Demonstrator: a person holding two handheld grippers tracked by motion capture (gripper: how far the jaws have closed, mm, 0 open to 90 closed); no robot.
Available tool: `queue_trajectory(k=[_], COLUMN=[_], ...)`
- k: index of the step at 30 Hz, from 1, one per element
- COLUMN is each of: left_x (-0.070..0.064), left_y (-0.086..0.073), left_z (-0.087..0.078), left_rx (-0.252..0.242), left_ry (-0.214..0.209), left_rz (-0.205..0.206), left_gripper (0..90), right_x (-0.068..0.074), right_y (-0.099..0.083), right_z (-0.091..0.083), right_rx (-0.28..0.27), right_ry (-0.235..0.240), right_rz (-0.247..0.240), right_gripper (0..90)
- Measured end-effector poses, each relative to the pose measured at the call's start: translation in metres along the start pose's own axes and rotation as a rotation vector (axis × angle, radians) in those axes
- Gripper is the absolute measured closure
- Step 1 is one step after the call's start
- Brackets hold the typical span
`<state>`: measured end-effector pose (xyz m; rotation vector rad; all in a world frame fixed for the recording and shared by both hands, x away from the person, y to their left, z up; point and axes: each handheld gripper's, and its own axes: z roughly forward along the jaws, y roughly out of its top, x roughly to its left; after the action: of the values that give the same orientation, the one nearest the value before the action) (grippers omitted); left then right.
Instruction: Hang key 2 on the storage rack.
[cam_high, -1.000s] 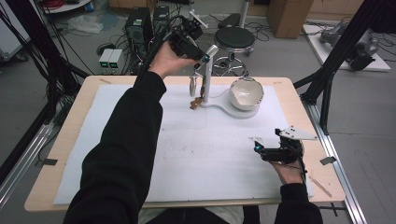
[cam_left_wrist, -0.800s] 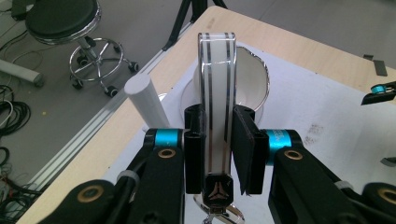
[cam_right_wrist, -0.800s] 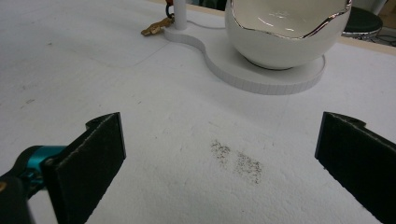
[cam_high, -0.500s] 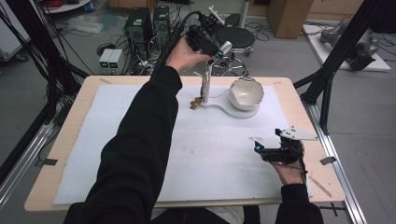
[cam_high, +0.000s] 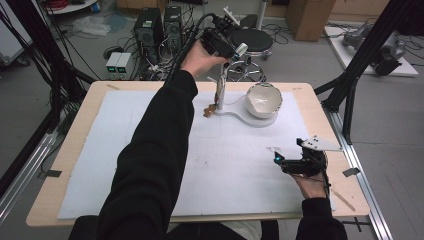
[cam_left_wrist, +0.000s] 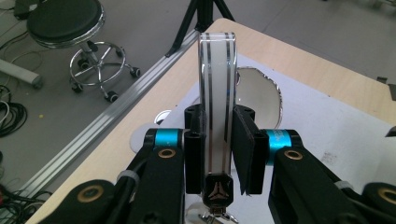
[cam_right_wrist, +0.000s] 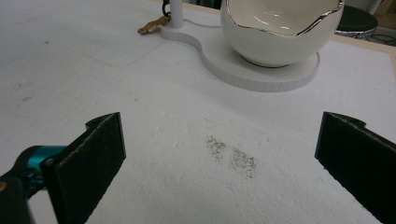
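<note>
A white stand has a flat base (cam_high: 235, 116) and a thin upright post (cam_high: 220, 91) at the table's far middle. My left gripper (cam_high: 227, 57) reaches over from above the far edge and is shut on the post's top. In the left gripper view that post is a white striped bar (cam_left_wrist: 215, 60) pinched between the jaws of the left gripper (cam_left_wrist: 218, 112). A white bowl with a gold rim (cam_high: 263, 99) sits on the base, and a small gold charm (cam_high: 209, 111) lies at the post's foot. My right gripper (cam_high: 287, 162) rests open on the mat at the right, empty, and its own view shows its jaws (cam_right_wrist: 223, 126) facing the bowl (cam_right_wrist: 280, 32).
A white foam mat (cam_high: 150, 150) covers most of the wooden table, with a grey smudge (cam_right_wrist: 233, 158) in front of the right gripper. A black stool (cam_high: 255, 37) and computer cases stand on the floor beyond the far edge. Black frame legs (cam_high: 350, 90) rise at the right.
My left hand has lifted and shifted to the right and farther away while keeping hold of the post. The right gripper has stayed where it was.
</note>
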<state>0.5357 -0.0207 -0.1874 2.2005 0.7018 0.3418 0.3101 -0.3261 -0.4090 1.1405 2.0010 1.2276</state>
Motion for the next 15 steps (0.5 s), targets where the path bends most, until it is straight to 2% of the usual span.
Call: queue_trajectory(k=[5,12,15], left_x=[0.001,0.002,0.003], left_y=[0.000,-0.001,-0.001], left_z=[0.002,0.012,0.015], left_rx=[-0.012,-0.003,0.003], left_ry=[0.025,0.034,0.059], left_rz=[0.003,-0.003,0.006], left_gripper=[75.2,75.2,75.2], right_x=[0.000,0.000,0.000], right_y=[0.000,0.000,0.000], right_z=[0.001,0.001,0.001], right_rx=[0.000,0.001,0.003], right_ry=[0.002,0.004,0.002], right_rz=[0.001,-0.001,0.002], right_gripper=[0.7,0.7,0.7])
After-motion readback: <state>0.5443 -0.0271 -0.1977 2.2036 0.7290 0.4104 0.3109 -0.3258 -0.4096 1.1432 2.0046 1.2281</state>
